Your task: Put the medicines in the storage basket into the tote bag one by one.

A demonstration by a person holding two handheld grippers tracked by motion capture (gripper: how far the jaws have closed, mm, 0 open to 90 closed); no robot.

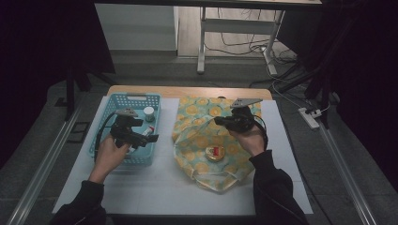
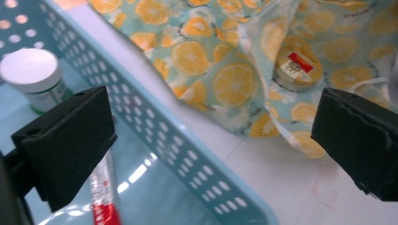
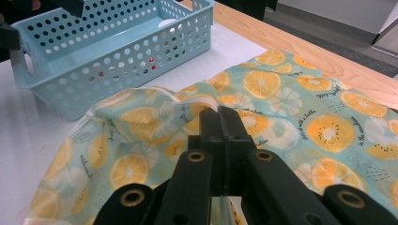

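A lemon-print cloth (image 1: 202,136) lies spread on the white mat, with a small round tin (image 1: 215,153) resting on it. My right gripper (image 1: 218,123) is above the cloth's left part. In the right gripper view its jaws (image 3: 219,115) are pressed together, with a raised fold of the cloth (image 3: 155,93) running up to their tips. My left gripper (image 1: 148,136) hovers over the right wall of a blue basket (image 1: 110,105). Its jaws (image 2: 211,140) stand wide apart with nothing between them. The left gripper view looks past the basket wall (image 2: 187,154) to the tin (image 2: 296,69).
Inside the basket stand a white-capped jar (image 1: 149,113) (image 2: 35,75) and a red-and-white tube (image 2: 103,197). The wooden table edge (image 1: 187,91) runs behind the mat. Bare white mat (image 1: 164,187) lies in front of the basket and cloth.
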